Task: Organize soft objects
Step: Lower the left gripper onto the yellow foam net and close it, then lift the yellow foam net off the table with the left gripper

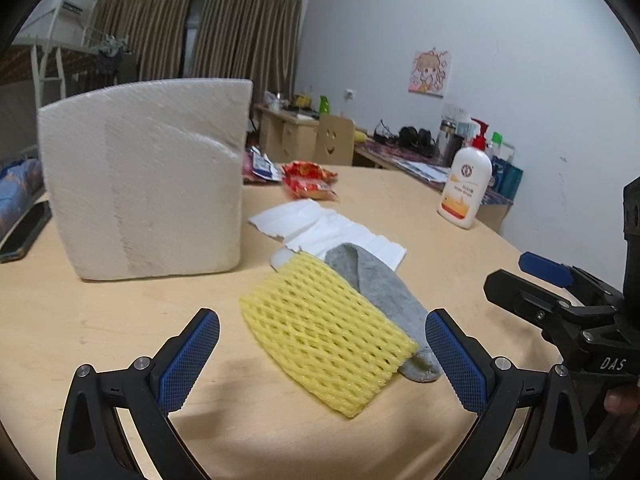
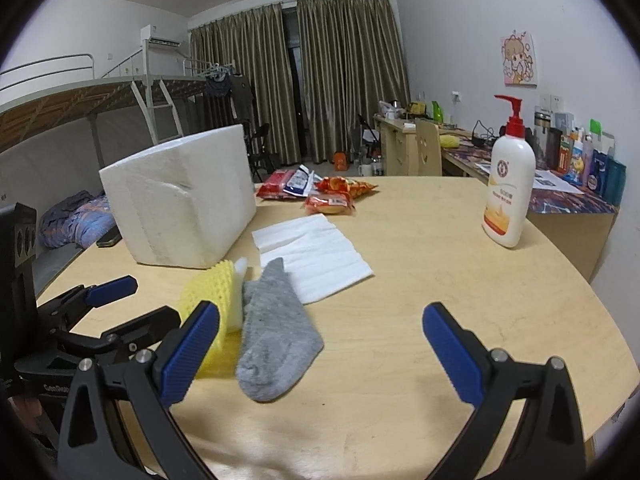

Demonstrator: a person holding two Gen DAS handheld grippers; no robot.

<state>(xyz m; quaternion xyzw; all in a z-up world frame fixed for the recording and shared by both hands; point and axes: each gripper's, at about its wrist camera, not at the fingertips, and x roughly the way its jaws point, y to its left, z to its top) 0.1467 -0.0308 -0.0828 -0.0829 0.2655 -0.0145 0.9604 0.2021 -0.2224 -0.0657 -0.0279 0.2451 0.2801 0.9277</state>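
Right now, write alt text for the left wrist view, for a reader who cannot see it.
The open left gripper hovers over a wooden table, framing a yellow foam net that lies partly over a grey sock. Behind them lie white tissue sheets and a white foam box; a lotion pump bottle stands far right, and the right gripper enters from the right.

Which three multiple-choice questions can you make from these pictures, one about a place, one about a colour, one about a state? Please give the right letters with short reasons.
1. Where does the yellow foam net lie?
A. on the gray sock
B. inside the white foam box
C. under the lotion bottle

2. What colour is the bottle's pump?
A. green
B. red
C. black

3. How is the left gripper?
A. shut on the sock
B. shut on the net
C. open

Answers: 1 A, the net overlaps the sock. 2 B, the pump is red. 3 C, its fingers stand wide apart.
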